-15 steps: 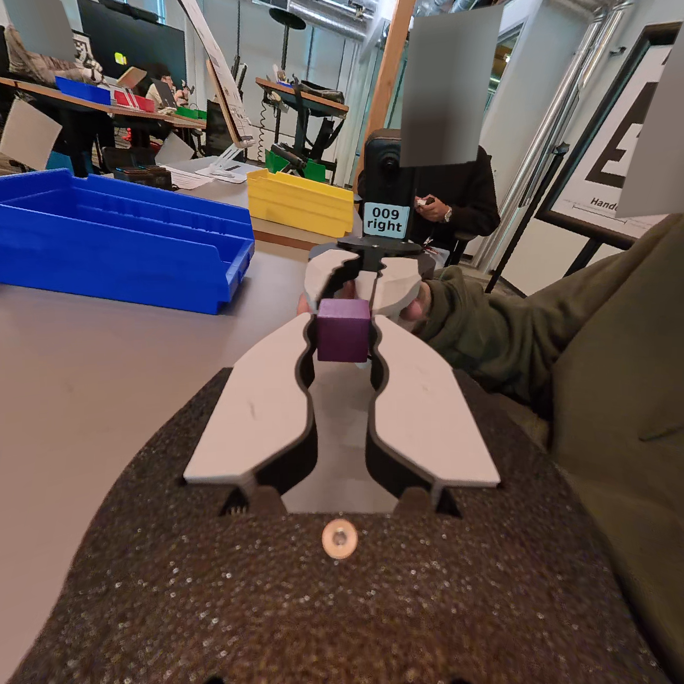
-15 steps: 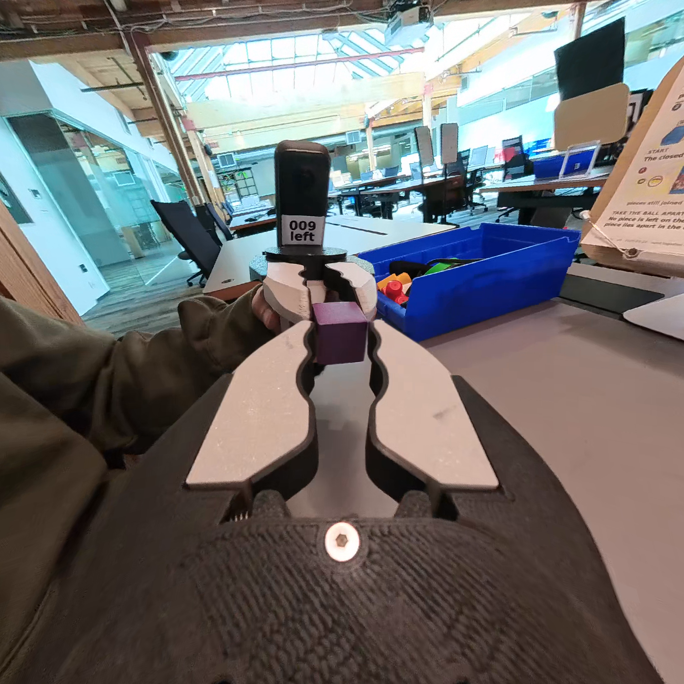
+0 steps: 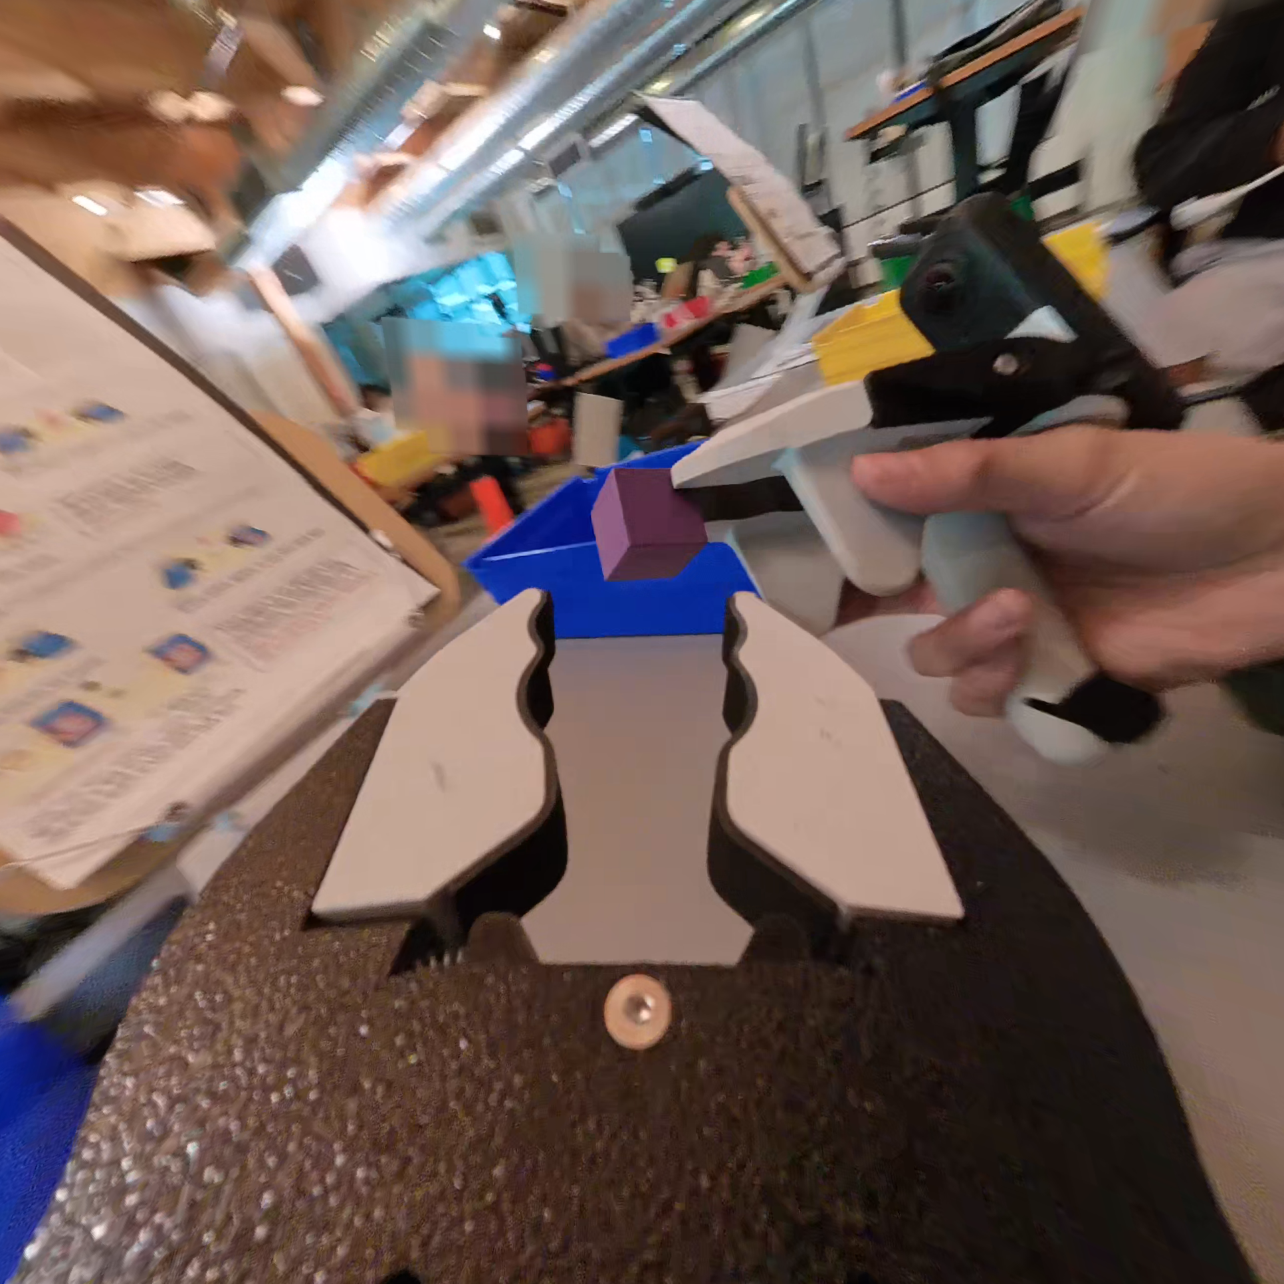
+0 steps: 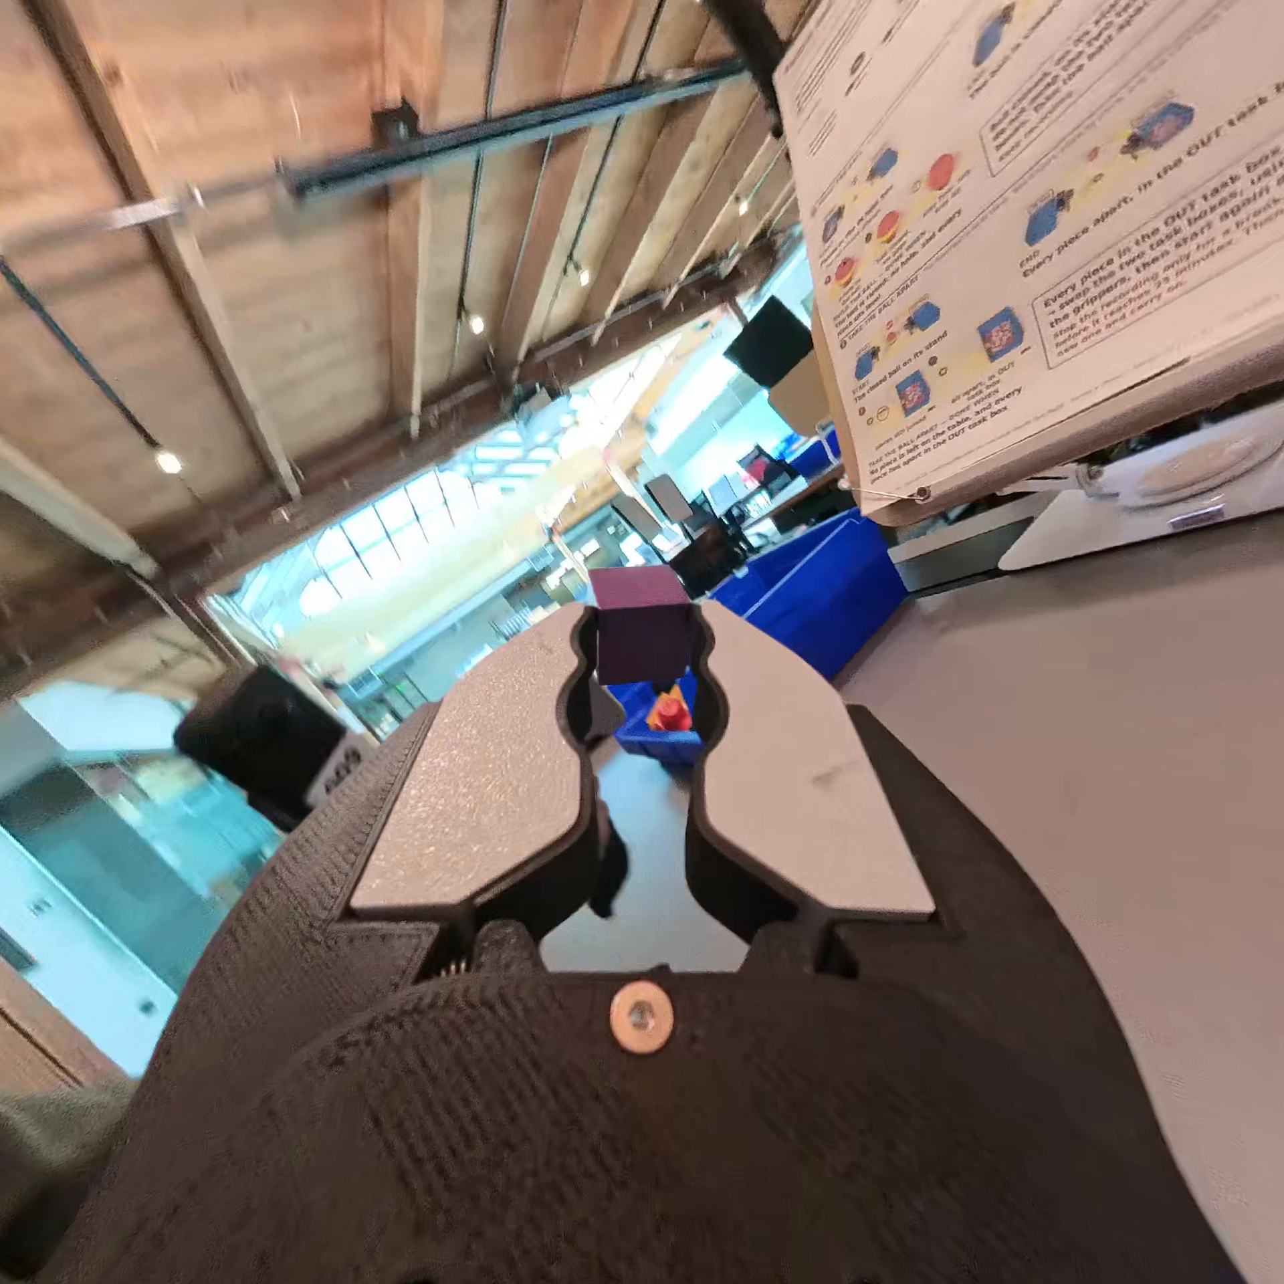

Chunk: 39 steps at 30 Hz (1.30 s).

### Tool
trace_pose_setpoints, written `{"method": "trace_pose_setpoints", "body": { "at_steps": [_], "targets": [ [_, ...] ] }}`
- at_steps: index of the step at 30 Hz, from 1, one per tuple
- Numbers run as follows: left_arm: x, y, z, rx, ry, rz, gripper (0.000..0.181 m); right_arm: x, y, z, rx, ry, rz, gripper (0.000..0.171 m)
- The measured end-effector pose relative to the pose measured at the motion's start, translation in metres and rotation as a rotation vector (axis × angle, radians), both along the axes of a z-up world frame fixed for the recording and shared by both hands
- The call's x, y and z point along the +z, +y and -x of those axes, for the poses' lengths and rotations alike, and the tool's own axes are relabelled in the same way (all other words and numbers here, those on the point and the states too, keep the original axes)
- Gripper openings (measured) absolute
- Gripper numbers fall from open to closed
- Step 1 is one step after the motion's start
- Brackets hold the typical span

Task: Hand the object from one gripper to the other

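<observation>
Cube (image 4: pixel 643 636) in right gripper (image 4: pixel 643 618), seemingly airborne.

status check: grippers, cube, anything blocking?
Left gripper open, empty. Right gripper shut on purple cube, held in the air. Nothing between them; blue bin behind.
</observation>
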<state>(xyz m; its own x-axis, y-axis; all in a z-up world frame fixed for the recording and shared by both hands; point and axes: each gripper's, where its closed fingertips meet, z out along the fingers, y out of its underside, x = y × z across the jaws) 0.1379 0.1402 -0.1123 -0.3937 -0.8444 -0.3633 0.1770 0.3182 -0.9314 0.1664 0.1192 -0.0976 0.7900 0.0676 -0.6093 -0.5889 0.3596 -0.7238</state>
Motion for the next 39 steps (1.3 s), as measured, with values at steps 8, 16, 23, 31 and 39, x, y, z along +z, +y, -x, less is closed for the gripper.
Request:
{"method": "trace_pose_setpoints", "body": {
  "at_steps": [8,16,23,31,39],
  "targets": [
    [0.017,-0.004,0.005,0.175,-0.297,-0.106,0.033,0.006,0.011,0.024,0.131,0.187,-0.12,0.025],
    [0.019,0.0,0.009,0.179,-0.343,-0.09,0.026,0.011,0.013,0.032,0.203,0.265,-0.18,0.025],
    [0.014,0.003,0.008,-0.065,-0.001,0.092,0.026,0.012,0.012,0.049,0.314,-0.201,-0.016,0.058],
    [-0.01,-0.016,0.048,-0.592,0.523,0.362,0.026,-0.024,0.001,0.071,0.394,-0.704,0.22,0.059],
    [-0.023,-0.022,0.052,-0.629,0.539,0.303,0.026,-0.025,0.004,0.077,0.439,-0.671,0.216,0.027]
  ]
}}
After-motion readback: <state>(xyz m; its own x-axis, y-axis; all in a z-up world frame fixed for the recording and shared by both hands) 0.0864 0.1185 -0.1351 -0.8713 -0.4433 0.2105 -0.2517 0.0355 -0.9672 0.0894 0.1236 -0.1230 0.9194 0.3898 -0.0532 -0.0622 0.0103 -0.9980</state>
